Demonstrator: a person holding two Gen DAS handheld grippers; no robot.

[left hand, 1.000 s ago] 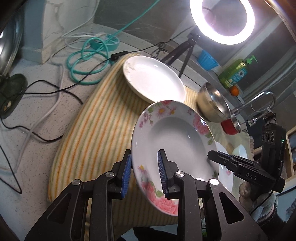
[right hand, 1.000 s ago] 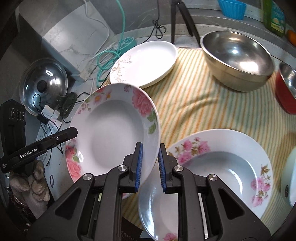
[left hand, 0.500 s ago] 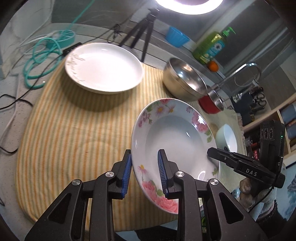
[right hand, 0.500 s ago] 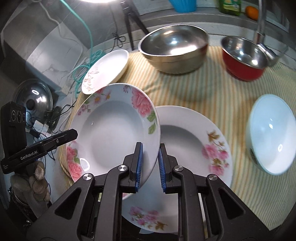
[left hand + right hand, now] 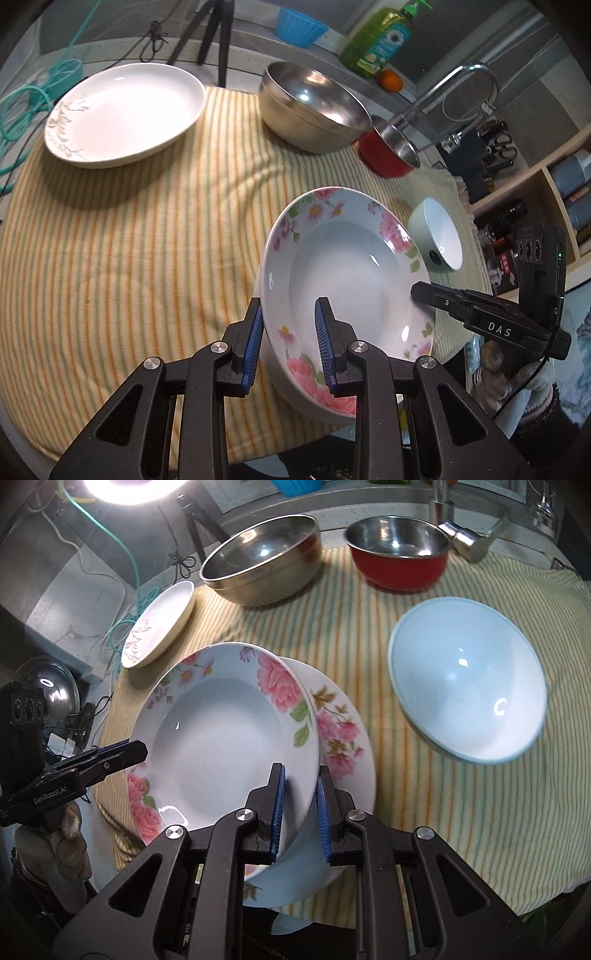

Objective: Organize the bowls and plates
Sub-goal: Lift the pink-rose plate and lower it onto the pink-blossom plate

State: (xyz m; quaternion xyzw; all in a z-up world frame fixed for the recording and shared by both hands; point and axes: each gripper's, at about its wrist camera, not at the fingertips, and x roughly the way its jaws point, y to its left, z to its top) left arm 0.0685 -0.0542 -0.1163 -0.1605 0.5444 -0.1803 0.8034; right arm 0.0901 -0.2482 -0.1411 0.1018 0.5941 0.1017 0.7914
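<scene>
Both grippers hold one floral deep plate (image 5: 347, 280) (image 5: 221, 738) by opposite rims, lifted and tilted. My left gripper (image 5: 290, 345) is shut on its near rim; my right gripper (image 5: 299, 808) is shut on the other rim. Under it a second floral plate (image 5: 340, 734) lies on the striped cloth (image 5: 424, 805). A white leaf-patterned plate (image 5: 125, 110) (image 5: 159, 624) sits at the far left. A steel bowl (image 5: 314, 107) (image 5: 262, 557), a red bowl (image 5: 388, 151) (image 5: 399, 554) and a pale blue bowl (image 5: 439, 236) (image 5: 469, 686) stand on the cloth.
A faucet (image 5: 458, 92) rises at the back right beside a green soap bottle (image 5: 380, 40), an orange (image 5: 390, 79) and a blue cup (image 5: 301, 31). A tripod (image 5: 210, 33) and teal cable (image 5: 22, 103) sit at the back left. A pot lid (image 5: 48, 686) lies off the cloth.
The held floral plate has moved right across the cloth, over the second floral plate. Both grippers have kept their hold on it.
</scene>
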